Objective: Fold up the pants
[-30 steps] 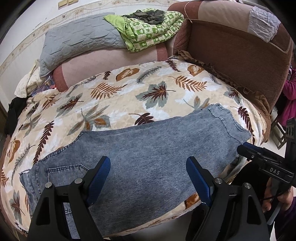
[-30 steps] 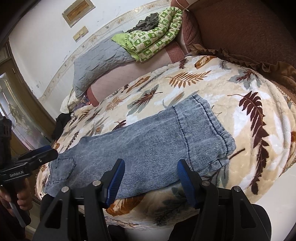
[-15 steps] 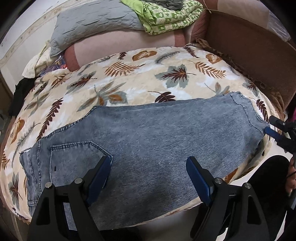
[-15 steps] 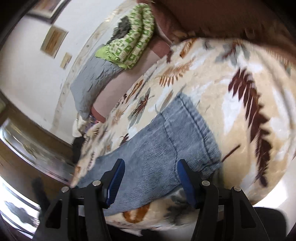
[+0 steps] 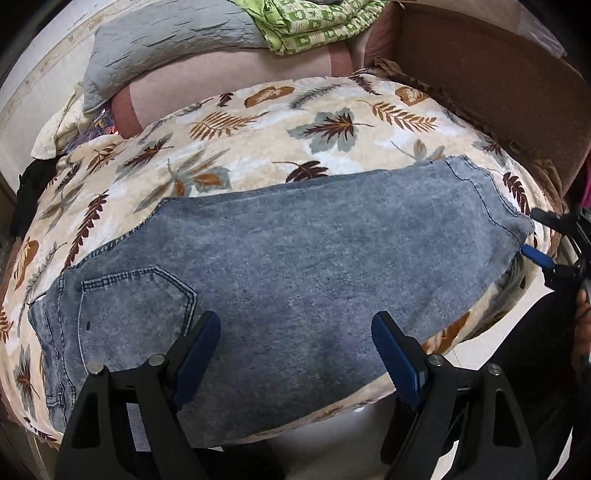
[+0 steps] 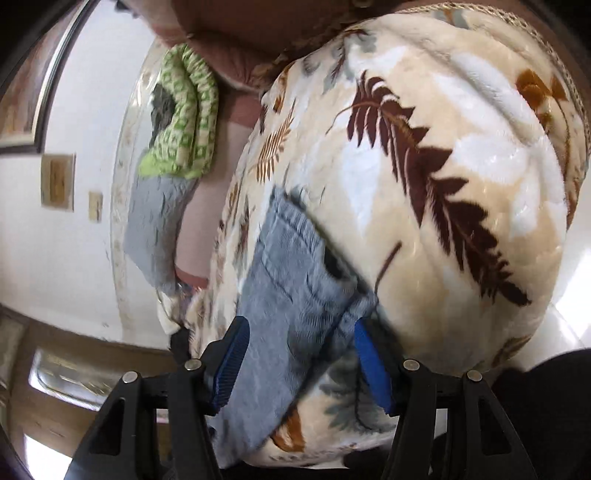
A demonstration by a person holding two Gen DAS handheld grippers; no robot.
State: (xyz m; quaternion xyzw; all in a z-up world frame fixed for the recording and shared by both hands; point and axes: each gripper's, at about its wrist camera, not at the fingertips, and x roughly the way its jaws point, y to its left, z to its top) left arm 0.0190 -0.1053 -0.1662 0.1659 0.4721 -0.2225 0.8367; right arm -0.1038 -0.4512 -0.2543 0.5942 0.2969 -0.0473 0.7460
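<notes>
Between the spread fingers of the right gripper (image 6: 301,354), nearest of all, sits the near corner of the hem of the pants (image 6: 291,280); the two blue pads stand either side of the cloth with a gap on each side, so nothing is pinched yet. That view is blurred, and whether a pad grazes the denim cannot be told.

Just ahead of the left gripper (image 5: 295,350), whose fingers are likewise wide apart and holding nothing, the pants (image 5: 295,266) lie flat on the leaf-print blanket (image 5: 258,147), already doubled leg on leg. Their long axis runs across both views: waistband and back pocket (image 5: 136,299) at the left end, hem at the right. In the left view the right gripper (image 5: 543,240) shows at that hem end.

So each end has its own nearer tool: the hem belongs to the right, the waist to the left, though the left one hovers nearer the seat and thigh than the waistband itself. A lengthwise fold would likely carry the hem leftward toward the waist.

Beyond the blanket lie a grey pillow (image 5: 166,40) and a green patterned quilt (image 5: 314,26) against the brown headboard (image 5: 480,74).
</notes>
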